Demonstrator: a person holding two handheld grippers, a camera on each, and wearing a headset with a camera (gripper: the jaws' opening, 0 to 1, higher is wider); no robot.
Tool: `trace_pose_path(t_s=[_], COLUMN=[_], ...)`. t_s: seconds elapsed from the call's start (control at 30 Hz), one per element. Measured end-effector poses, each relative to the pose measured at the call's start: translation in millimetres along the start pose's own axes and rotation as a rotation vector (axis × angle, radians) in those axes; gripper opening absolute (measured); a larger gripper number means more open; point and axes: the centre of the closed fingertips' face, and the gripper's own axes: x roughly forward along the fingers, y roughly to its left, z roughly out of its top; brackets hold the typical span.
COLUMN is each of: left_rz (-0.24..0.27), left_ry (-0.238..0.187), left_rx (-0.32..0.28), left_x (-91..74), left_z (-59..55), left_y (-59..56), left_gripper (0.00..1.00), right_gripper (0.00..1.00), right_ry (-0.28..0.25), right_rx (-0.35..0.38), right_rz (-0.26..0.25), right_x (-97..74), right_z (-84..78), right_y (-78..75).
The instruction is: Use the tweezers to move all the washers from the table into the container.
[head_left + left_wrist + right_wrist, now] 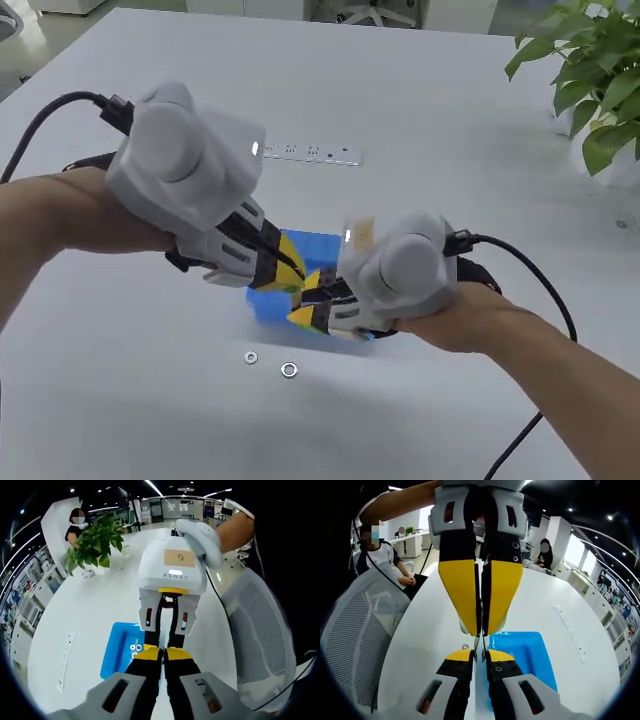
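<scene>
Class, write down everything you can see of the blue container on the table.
The blue container is a flat, rectangular tray with a low rim, plastic by its look. It lies on the white table. A few washers lie inside it. In the head view the left claw and right claw meet tip to tip and cover its middle. Two loose washers lie on the table, apart from it.

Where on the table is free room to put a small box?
Free: the wide far table beyond the power strip, and the right side up to the plant. Crowded: the middle, where left tongs and right tongs meet over the container, washers just in front.
</scene>
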Motion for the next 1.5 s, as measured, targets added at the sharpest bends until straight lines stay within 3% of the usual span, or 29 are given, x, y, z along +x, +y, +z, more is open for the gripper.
trace_pose_path(t_s=[0.67, 1.5], left_rz=[-0.025, -0.052], left_ry=[0.022, 0.049], left_rx=[-0.026, -0.043], left_x=[9.9, 27.7], left_z=[-25.6, -45.2], left_y=[-22.3, -31.2], left_gripper=[0.05, 0.05], right_gripper=[0.12, 0.12], right_ry=[0.014, 0.026], right_rx=[0.01, 0.034], right_rz=[0.043, 0.063], right_x=[17.5, 34.2], right_z=[-14.7, -32.5], right_y=[28.0, 40.7])
